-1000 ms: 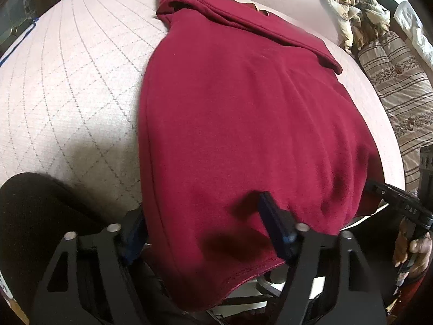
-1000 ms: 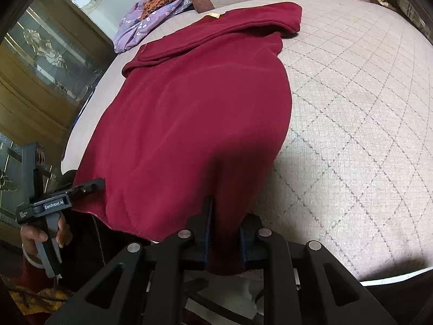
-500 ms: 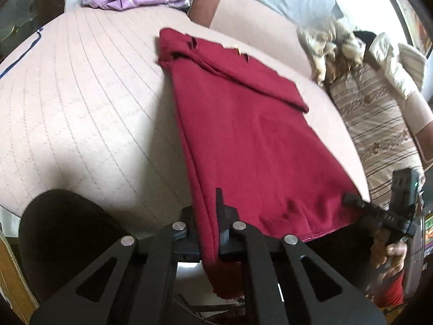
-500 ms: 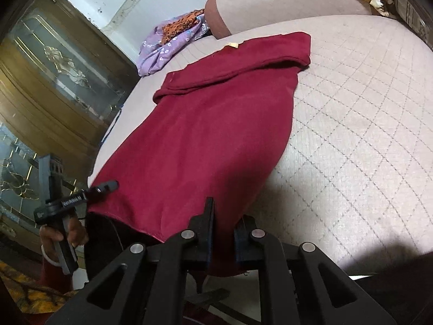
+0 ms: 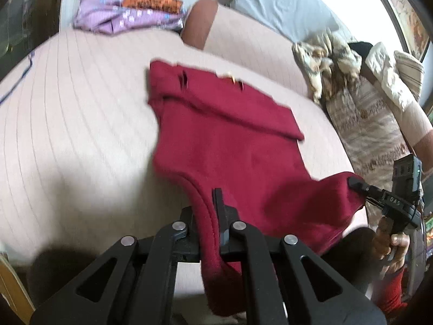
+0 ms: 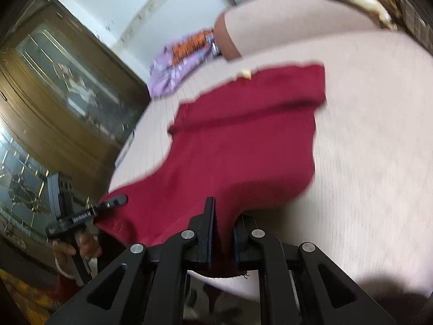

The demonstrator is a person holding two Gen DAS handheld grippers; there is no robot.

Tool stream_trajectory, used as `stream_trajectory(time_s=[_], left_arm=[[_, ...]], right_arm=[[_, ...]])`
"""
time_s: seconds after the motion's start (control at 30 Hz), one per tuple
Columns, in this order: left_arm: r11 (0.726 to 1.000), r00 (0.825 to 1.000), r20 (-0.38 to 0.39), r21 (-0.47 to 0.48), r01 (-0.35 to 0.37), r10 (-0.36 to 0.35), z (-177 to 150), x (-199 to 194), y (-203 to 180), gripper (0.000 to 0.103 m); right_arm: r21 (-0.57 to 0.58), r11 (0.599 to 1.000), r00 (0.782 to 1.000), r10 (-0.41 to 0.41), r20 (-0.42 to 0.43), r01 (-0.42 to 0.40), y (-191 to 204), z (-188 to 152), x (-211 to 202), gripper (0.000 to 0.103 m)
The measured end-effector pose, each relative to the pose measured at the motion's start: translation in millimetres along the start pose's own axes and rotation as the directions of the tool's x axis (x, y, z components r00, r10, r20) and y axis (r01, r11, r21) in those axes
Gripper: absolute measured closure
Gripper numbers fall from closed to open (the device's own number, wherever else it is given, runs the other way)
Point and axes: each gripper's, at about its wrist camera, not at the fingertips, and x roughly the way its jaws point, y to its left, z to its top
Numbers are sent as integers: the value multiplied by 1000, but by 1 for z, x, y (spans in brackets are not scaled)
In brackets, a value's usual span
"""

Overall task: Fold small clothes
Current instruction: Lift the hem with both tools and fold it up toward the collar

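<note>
The red garment [image 5: 230, 146] is soft matt fleece-like cloth, the bed cover [image 5: 70, 124] is pale quilted cloth with stitched lines, the left gripper [image 5: 209, 216] is matt black plastic with shiny metal pins, and the cabinet [image 6: 67, 103] is glossy brown wood.

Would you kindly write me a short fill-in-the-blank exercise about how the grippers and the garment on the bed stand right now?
1. Both grippers are clamped on the ____-coloured fleece garment.
2. The left gripper and the right gripper each pinch a corner of the garment's ____ edge.
3. The garment's far end rests on the pale pink quilted ____.
4. Beyond the garment, a crumpled cloth of ____ colour bears an orange patch.

Missing words: red; near; bed; purple
</note>
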Motion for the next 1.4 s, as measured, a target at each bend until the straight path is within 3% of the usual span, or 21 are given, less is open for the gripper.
stream_trajectory(time_s=[0.17,0.43,0.83,1.13,1.4], left_arm=[[1000,999,46,-14,-17,17,48,19,6,100],[996,994,80,-55,-77,81,104,61,10,100],[984,988,77,-123,-126,136,155,120,18,100],[981,985,50,-103,-162,168,180,157,23,100],[984,986,52,-98,-152,157,202,181,22,100]], right_arm=[[15,1000,997,-22,80,21,-4,51,12,93],[9,989,984,-147,103,147,-15,110,52,93],[23,960,953,-279,115,279,-43,158,104,93],[9,945,939,-325,111,326,-56,183,140,93],[42,943,937,-333,104,330,-77,204,152,93]])
